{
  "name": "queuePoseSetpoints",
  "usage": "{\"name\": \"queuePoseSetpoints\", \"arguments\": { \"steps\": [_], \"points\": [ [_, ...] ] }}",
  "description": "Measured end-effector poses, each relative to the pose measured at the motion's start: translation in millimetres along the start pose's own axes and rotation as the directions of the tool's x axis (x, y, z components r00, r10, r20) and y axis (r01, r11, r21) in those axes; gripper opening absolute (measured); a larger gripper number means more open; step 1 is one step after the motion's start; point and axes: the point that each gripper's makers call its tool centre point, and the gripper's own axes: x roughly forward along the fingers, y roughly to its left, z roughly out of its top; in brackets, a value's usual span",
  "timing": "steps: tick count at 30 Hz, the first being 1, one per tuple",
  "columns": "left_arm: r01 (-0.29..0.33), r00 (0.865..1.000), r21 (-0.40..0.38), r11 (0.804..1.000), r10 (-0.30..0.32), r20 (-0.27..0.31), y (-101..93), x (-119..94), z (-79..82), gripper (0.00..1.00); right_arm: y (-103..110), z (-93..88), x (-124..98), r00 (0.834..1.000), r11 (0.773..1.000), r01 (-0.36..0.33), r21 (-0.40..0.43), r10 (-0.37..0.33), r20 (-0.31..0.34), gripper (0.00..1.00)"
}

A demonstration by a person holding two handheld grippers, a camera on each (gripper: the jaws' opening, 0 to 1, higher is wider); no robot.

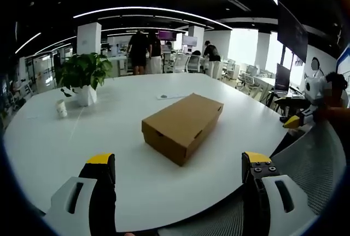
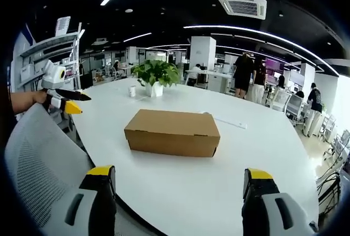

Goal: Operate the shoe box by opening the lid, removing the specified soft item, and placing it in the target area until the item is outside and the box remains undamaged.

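Observation:
A closed brown cardboard shoe box [image 1: 183, 127] lies in the middle of a large white round table [image 1: 109, 137]. In the right gripper view the same box [image 2: 172, 132] lies lengthwise with its lid down. My left gripper [image 1: 179, 160] hovers over the table's near edge, short of the box, jaws wide apart and empty. My right gripper [image 2: 179, 171] hangs back from the box at another side of the table [image 2: 246, 154], also open and empty. Each gripper appears at the edge of the other's view: the right gripper [image 1: 298, 120] and the left gripper [image 2: 64, 102], both held in a hand.
A potted plant [image 1: 82, 75] and a small white cup [image 1: 61, 107] stand at the far side of the table. A flat white sheet [image 1: 172, 96] lies behind the box. A grey mesh chair [image 1: 311, 165] sits at the table's edge. People stand among desks far behind.

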Motion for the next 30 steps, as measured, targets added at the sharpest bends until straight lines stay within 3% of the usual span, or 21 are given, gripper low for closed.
{"name": "queuePoseSetpoints", "arguments": {
  "steps": [12,19,30],
  "points": [
    [0.006,0.997,0.008,1.000,-0.006,-0.081,-4.3,5,-7.3,1.00,-3,1.2,1,1.000,1.000,0.001,-0.010,-0.002,-0.017,0.93],
    [0.028,0.996,0.005,1.000,-0.027,-0.081,-9.9,8,6.3,1.00,-11,5.2,2,1.000,1.000,0.002,-0.001,-0.002,-0.018,0.95],
    [0.031,0.997,0.006,1.000,-0.030,-0.066,-17.7,33,29.2,1.00,-26,12.1,9,1.000,1.000,-0.002,-0.027,0.002,-0.021,0.96]
  ]
}}
